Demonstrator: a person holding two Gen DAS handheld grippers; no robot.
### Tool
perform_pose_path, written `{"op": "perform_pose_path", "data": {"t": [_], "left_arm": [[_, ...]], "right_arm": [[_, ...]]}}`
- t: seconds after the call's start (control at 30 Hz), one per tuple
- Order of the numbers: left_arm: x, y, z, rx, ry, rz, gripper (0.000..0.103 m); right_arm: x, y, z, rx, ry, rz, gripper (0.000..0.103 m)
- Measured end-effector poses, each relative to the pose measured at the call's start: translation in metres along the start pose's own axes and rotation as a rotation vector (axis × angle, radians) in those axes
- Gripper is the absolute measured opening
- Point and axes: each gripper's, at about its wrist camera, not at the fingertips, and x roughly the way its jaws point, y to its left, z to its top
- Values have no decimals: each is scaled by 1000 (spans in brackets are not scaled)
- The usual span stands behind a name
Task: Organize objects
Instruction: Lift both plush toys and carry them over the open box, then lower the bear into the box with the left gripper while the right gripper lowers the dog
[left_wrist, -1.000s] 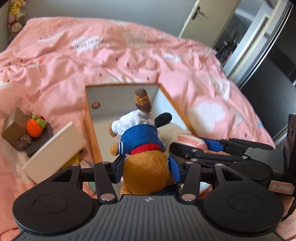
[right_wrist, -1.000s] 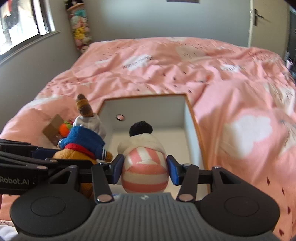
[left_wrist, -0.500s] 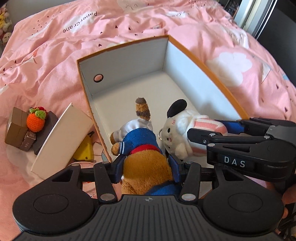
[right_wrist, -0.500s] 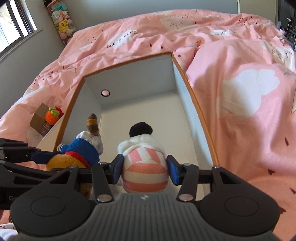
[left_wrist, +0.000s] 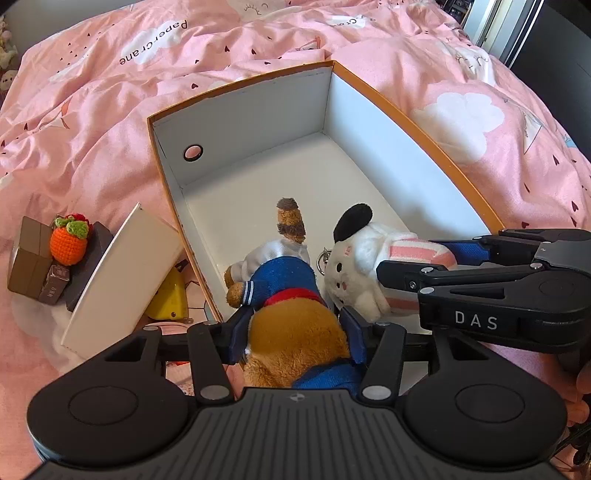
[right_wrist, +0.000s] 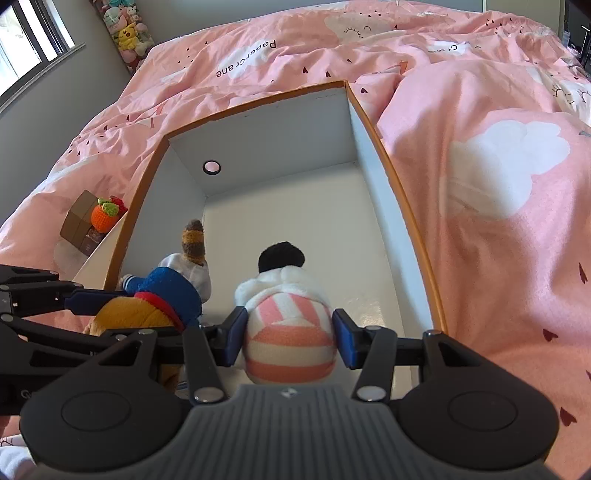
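Two plush toys, brown (left_wrist: 295, 336) and white (left_wrist: 364, 267), one box (left_wrist: 255, 110), two grippers

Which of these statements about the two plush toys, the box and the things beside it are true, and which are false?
1. The box has a round hole in its end wall. True.
2. The right gripper holds the brown plush. False: it holds the striped white plush.
3. The brown plush wears blue. True.
4. The crocheted orange toy lies in the box. False: outside, on the pink bedcover.
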Motion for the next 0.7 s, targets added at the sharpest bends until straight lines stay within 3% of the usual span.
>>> {"op": "perform_pose_path", "data": {"t": [0.27,0.47,0.7], "left_arm": [[-3,3,-8,-10,-80,-45,67],[-5,13,-10,-50,-103,-118,70],[-14,38,-4,-137,-130,-205,61]], "right_arm": [[1,2,1,-13,15,3,53],[0,3,4,15,-1,-4,53],[4,-2,7,108,-35,-6,53]]}}
